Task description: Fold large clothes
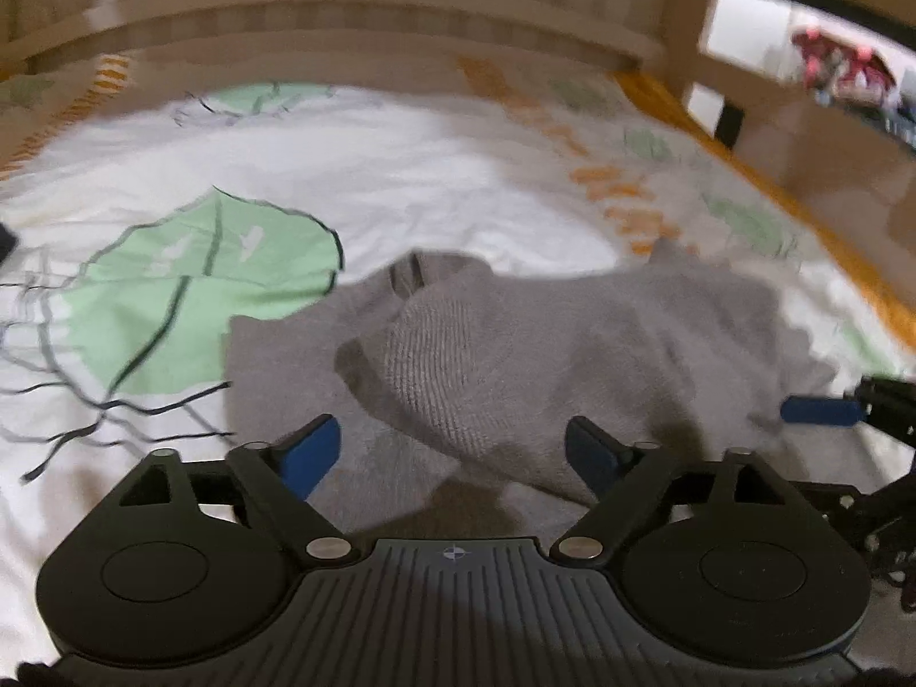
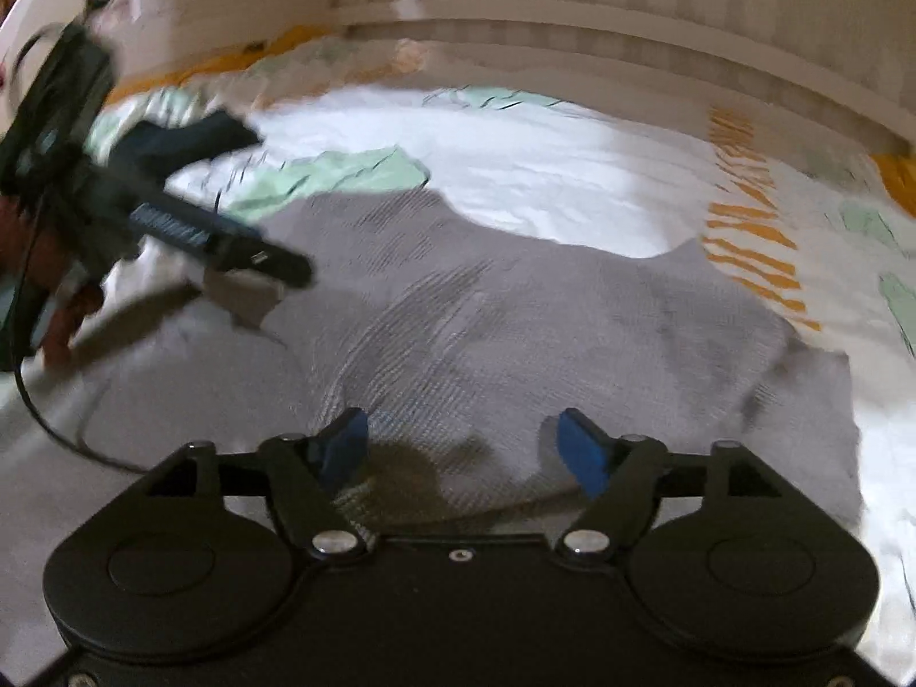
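Garment: your grey knit sweater (image 1: pixel 486 355) lies bunched on the white, leaf-printed bedspread (image 1: pixel 355 172), near the wooden headboard (image 1: pixel 343 6).
Left gripper (image 1: pixel 452 452): you hold it spread wide over the knit, gripping nothing.
Right gripper (image 2: pixel 464 446): fingers wide apart above the sweater's fabric, empty.

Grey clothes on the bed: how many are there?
1 that I can make out: a grey knitted garment lying rumpled on the patterned bed sheet, just beyond both open tools. Blur and folds could hide another piece.
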The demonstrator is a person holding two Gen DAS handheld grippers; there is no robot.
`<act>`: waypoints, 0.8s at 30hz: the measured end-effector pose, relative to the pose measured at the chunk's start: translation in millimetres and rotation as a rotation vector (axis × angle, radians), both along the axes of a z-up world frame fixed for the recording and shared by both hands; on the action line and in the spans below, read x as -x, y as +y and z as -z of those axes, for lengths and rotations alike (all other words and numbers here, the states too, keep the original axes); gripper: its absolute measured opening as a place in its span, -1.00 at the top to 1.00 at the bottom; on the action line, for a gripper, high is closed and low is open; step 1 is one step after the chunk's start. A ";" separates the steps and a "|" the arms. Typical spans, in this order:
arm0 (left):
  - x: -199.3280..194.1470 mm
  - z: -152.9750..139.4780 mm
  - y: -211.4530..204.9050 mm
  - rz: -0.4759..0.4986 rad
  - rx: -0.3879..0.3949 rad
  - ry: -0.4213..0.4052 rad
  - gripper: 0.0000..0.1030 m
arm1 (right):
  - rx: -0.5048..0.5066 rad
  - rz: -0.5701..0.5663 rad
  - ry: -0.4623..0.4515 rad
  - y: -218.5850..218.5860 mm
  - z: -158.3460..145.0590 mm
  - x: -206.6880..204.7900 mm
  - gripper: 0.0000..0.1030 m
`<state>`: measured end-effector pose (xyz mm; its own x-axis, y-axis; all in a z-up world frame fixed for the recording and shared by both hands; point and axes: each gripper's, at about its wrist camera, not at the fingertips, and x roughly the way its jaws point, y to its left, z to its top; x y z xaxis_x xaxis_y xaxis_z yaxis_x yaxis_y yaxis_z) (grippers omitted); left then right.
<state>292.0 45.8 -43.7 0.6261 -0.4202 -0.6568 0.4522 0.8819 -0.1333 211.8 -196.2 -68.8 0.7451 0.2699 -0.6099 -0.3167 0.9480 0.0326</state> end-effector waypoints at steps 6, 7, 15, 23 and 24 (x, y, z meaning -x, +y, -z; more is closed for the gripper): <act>61.9 -29.5 32.0 -0.088 0.162 -0.002 -0.99 | -0.200 0.131 0.013 -37.4 -30.6 46.3 -0.78; 72.1 -30.6 36.4 -0.091 0.171 0.005 -0.99 | -0.222 0.150 0.018 -43.5 -33.3 54.3 -0.81; 155.8 -28.4 66.7 -0.088 0.125 0.057 -0.99 | -0.320 0.314 0.083 -83.7 -43.0 125.0 -0.96; 204.9 -8.9 85.9 -0.117 0.124 0.145 -0.99 | -0.390 0.418 0.188 -113.5 -31.4 187.8 -0.99; 208.2 -6.0 86.4 -0.118 0.122 0.155 -0.99 | -0.402 0.428 0.202 -116.8 -29.2 194.5 -0.99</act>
